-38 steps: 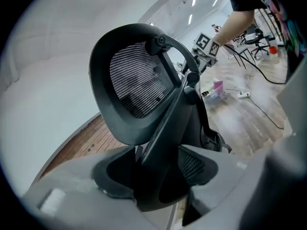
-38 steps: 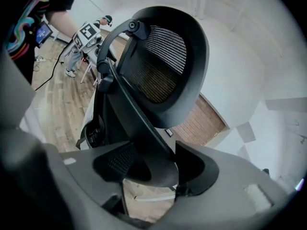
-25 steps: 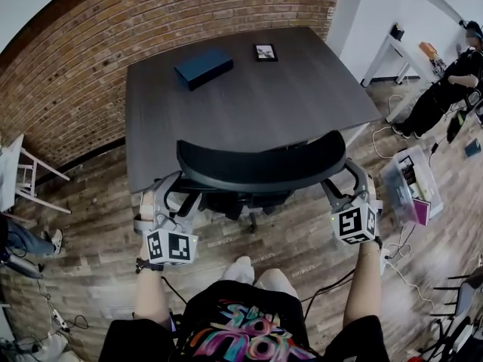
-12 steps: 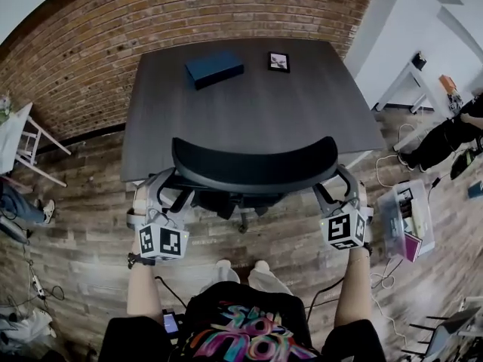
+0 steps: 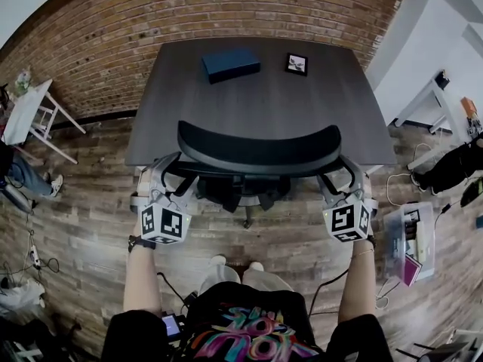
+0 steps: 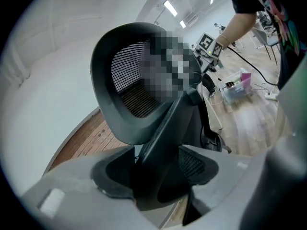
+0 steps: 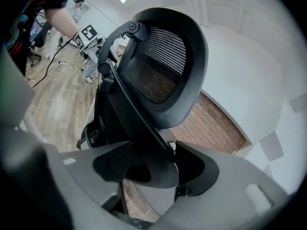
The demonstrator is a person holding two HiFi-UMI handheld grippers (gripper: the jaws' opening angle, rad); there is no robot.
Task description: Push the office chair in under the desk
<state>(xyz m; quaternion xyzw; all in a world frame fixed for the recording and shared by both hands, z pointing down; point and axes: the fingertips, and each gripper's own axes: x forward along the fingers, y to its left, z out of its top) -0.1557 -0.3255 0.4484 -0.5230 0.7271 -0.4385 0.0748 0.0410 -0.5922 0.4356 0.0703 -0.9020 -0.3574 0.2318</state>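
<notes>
- While standing behind the office chair (image 5: 256,151), holds a gripper in each hand, one at either side of the chair.
- Clamps the left gripper (image 6: 156,174) shut on the dark bar of the left armrest (image 5: 160,170), with both jaws pressed against that bar.
- Clamps the right gripper (image 7: 153,169) shut on the right armrest (image 5: 349,173) in the same way, with the bar filling the gap between the jaws.
- Looks up along each armrest bar, in both gripper views, to the curved mesh backrest (image 7: 163,66).
- Has the chair facing a dark grey desk (image 5: 256,104) set against a brick wall (image 5: 151,29).
- Places the backrest right at the near edge of the desk, with the seat and base showing just in front of that edge on the wood floor (image 5: 83,202).
- Shows a blue box (image 5: 231,64) and a small framed picture (image 5: 296,64) near the far edge of the desk, side by side but apart, and well away from the chair.
- Shows a white stool (image 5: 30,111) by the wall at the left, and a clear plastic bin (image 5: 411,236) on the floor at the right.
</notes>
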